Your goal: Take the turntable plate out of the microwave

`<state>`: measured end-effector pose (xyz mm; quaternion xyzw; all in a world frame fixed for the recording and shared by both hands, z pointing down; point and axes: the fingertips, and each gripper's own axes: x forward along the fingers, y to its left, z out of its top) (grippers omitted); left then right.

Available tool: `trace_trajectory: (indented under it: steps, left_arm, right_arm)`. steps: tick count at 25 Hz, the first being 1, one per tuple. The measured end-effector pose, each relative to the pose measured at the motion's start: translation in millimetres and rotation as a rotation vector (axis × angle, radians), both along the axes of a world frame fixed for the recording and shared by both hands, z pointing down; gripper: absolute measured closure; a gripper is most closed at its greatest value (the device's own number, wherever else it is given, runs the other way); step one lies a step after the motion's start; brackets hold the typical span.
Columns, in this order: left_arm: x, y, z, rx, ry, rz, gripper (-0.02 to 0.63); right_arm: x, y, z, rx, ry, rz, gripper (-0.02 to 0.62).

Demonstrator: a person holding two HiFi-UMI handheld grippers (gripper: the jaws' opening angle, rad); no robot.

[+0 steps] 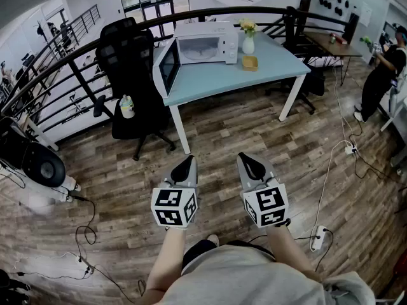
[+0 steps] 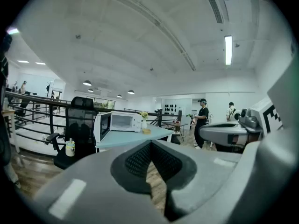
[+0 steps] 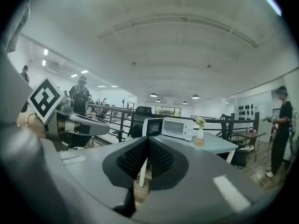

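left gripper [image 1: 186, 162]: grey two-jaw claw, clenched, nothing between the jaws
right gripper [image 1: 246, 159]: same build, clenched, empty
bearing: white box microwave [image 1: 207, 41] dead ahead, well apart from both; left gripper marginally nearer, I'd judge
door [image 1: 167, 66]: swung open to the left, cavity faces us
turntable plate: presumably in the cavity, can't make it out
count: two grippers, one microwave, one pale-blue table [image 1: 222, 78]

Grey marker-cubed tongs [image 1: 187, 161] [image 1: 246, 158]; seemingly grey shirt [image 1: 245, 278]

an open office: desks [image 1: 210, 75], a swivel chair [image 1: 127, 62], railings [image 1: 70, 68], wood floor [image 1: 254, 132].
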<state>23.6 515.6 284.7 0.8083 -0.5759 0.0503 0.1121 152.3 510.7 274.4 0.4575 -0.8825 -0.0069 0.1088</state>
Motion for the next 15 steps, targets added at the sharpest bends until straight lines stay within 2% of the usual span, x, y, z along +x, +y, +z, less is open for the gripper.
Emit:
trace_trajectory:
  steps: [9, 13, 15]
  left_arm:
    - [-6.6, -2.1, 8.8, -0.027, -0.002, -0.004, 0.606]
    - [-10.4, -4.3, 11.3, -0.031, -0.007, 0.004, 0.606]
    - [-14.2, -7.4, 12.6, -0.029, -0.005, 0.006, 0.606]
  right_arm:
    - [-0.9, -2.5, 1.5, -0.003, 0.005, 0.016, 0.582]
    - [-2.2, -4.2, -1.3, 0.001, -0.061, 0.029, 0.581]
    - [-5.8, -7.0, 0.1, 0.004, -0.055, 0.027, 0.581]
